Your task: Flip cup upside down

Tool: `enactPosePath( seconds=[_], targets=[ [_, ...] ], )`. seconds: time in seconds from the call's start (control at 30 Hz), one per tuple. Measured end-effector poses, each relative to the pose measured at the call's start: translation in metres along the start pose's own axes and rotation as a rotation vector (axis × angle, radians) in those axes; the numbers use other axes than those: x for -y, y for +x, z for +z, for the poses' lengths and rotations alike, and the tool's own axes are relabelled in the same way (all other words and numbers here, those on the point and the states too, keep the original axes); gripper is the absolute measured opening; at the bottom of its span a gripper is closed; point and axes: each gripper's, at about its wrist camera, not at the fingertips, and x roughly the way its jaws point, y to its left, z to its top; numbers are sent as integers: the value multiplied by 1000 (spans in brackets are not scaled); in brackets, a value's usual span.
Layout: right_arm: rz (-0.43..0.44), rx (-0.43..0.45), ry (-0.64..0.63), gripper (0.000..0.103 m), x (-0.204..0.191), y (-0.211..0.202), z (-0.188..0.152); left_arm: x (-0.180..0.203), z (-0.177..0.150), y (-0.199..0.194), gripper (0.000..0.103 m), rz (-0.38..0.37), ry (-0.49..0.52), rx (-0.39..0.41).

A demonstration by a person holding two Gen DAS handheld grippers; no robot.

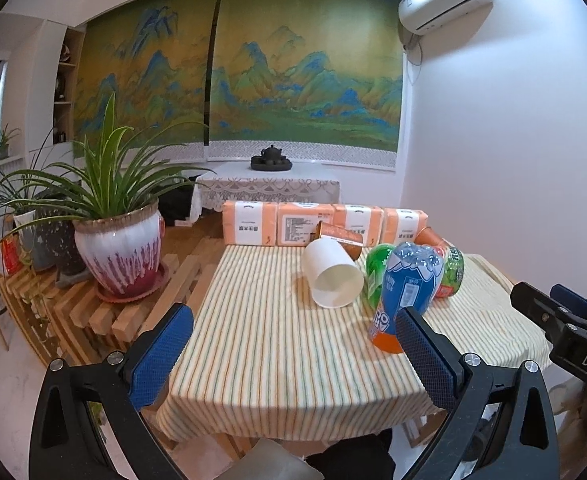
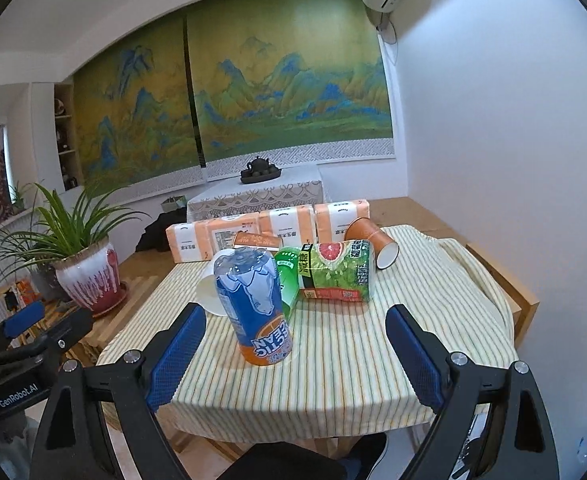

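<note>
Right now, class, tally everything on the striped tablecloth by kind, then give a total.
Paper cups: 3 (white paper cup, orange paper cup, second orange paper cup)
Plastic drink bottles: 3 (blue-labelled, green, grapefruit-labelled)
Orange tissue packs: 4
Total: 10

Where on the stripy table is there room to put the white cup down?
The near part of the striped tablecloth, in front of the upside-down blue bottle, is bare. So is the left side beside the white cup. The back is crowded: orange packs, orange cups, green bottles.
</note>
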Motion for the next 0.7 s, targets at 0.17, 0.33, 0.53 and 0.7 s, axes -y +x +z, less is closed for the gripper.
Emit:
enactPosePath(
  seconds=[0.17, 0.33, 0.53, 0.7],
  targets=[
    [-4, -2, -1, 89, -4, 1, 0, 0, 1, -2, 102, 6, 7, 13],
    [-8, -1, 11, 89, 1, 1, -1, 2, 2, 0, 102, 5, 11, 11],
    [-12, 0, 15, 89, 3, 2, -1, 5, 3, 0, 102, 3, 18, 13],
    [-13, -1, 21, 89, 5, 3, -1, 7, 3, 1, 102, 2, 23, 11]
  ],
)
